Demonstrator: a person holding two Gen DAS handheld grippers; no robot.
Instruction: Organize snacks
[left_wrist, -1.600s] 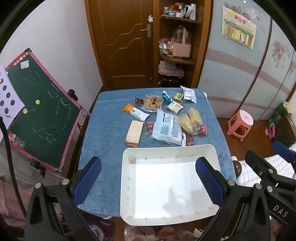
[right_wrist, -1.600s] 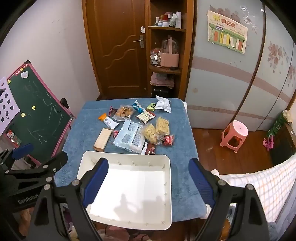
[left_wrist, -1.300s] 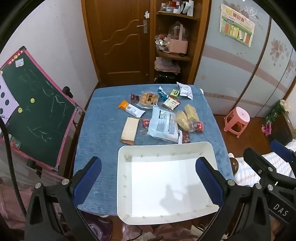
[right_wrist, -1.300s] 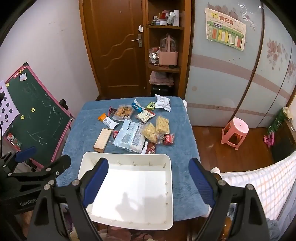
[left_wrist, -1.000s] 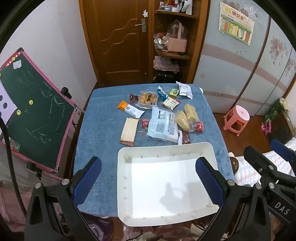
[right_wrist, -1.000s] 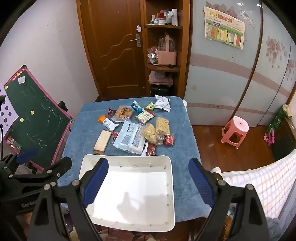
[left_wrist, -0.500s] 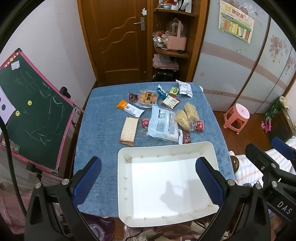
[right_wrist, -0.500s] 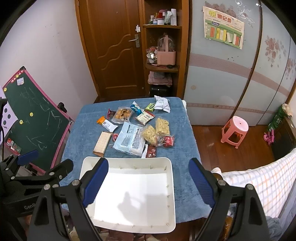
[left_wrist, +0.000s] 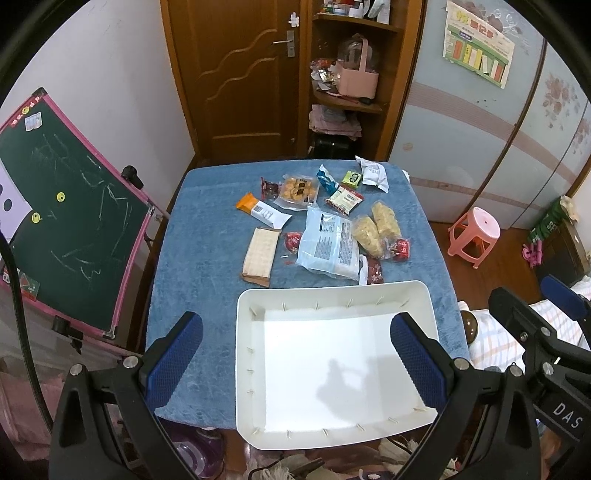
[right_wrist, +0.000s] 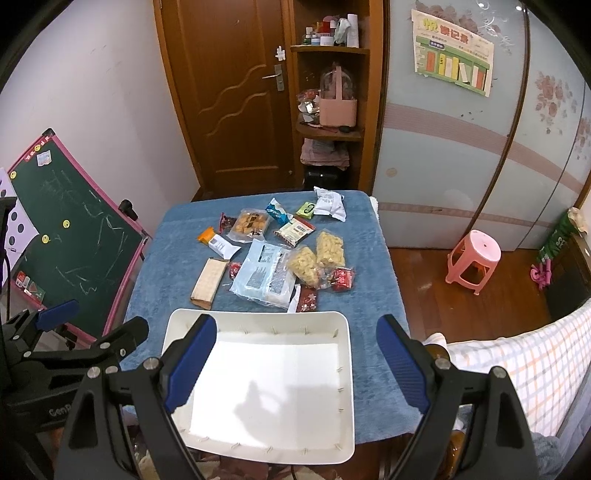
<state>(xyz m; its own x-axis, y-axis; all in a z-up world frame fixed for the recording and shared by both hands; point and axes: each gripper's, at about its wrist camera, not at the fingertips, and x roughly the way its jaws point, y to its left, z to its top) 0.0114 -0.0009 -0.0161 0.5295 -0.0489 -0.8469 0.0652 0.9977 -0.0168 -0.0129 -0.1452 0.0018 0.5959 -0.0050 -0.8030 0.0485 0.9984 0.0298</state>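
Several snack packets lie on the far half of a blue-covered table (left_wrist: 207, 280): a large pale blue bag (left_wrist: 328, 245), a tan cracker pack (left_wrist: 260, 254), two yellow puffed-snack bags (left_wrist: 375, 229), an orange-and-white packet (left_wrist: 260, 210). An empty white tray (left_wrist: 332, 360) sits at the near edge. My left gripper (left_wrist: 295, 354) is open and empty, high above the tray. My right gripper (right_wrist: 297, 360) is open and empty, also above the tray (right_wrist: 266, 384). The blue bag (right_wrist: 264, 275) and cracker pack (right_wrist: 208, 282) show in the right wrist view.
A green chalkboard easel (left_wrist: 62, 218) stands left of the table. A pink stool (left_wrist: 474, 234) stands on the floor to the right. A wooden door (left_wrist: 240, 74) and shelf unit (left_wrist: 351, 81) are behind. A checked bedspread (right_wrist: 524, 369) lies at the right.
Both grippers have pulled back and risen a little, so the table and tray look smaller and farther. Nothing on the table has moved. Both jaws stay open.
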